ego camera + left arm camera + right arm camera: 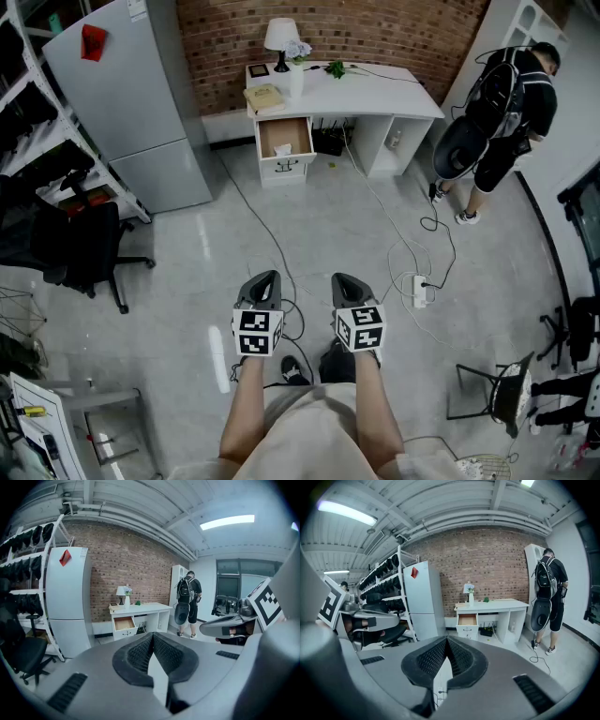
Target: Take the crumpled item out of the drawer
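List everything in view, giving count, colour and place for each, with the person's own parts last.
white desk: one, white, against the red brick wall
open drawer: one, white front and tan inside, desk's left side
crumpled white item: one, white, inside the drawer
shaded table lamp: one, white shade, desk's left end
tall refrigerator: one, grey, left of the desk
swivel office chair: one, black, floor at left
power strip: one, white, floor right of the grippers
bystander with backpack: one, dark clothes, right of the desk
left gripper: one, grey, shut and empty
right gripper: one, grey, shut and empty
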